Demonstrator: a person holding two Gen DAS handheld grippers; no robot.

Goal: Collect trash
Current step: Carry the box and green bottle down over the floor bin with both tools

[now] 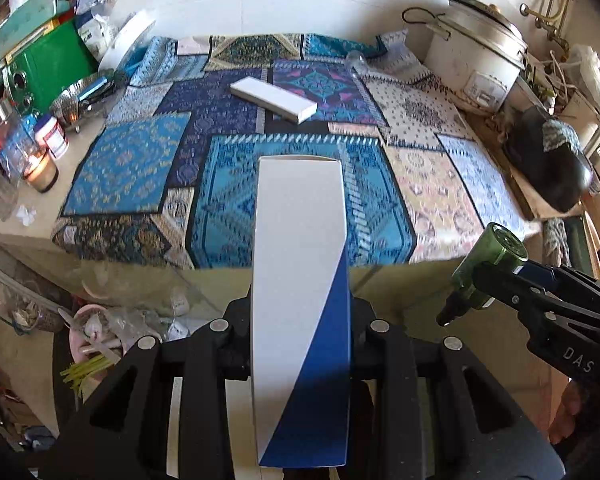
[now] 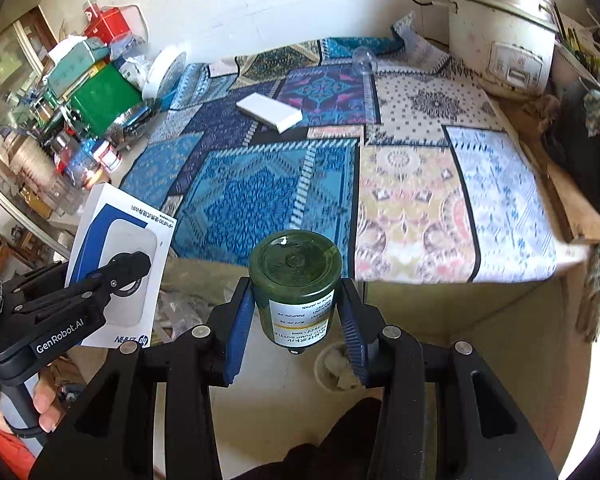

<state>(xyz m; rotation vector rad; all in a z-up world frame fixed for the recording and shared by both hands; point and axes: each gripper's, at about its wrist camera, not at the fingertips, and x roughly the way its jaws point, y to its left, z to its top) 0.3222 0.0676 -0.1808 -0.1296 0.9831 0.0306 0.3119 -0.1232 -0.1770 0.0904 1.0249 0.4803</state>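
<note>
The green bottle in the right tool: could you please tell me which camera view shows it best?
The right wrist view. There the green bottle sits centred and close between the right tool's blue pads, base towards the camera, label readable. The left wrist view shows the same bottle only small at the right edge, seen from the side.

The flat white-and-blue cardboard box (image 1: 300, 320) hides the left gripper's pads in the left wrist view, and its near end is lost between the black finger mounts. The dark green plastic pump bottle (image 2: 294, 280) shows only its base and label; its pump end is hidden. The white rice cooker (image 2: 504, 40) is cut off at the top edge.
</note>
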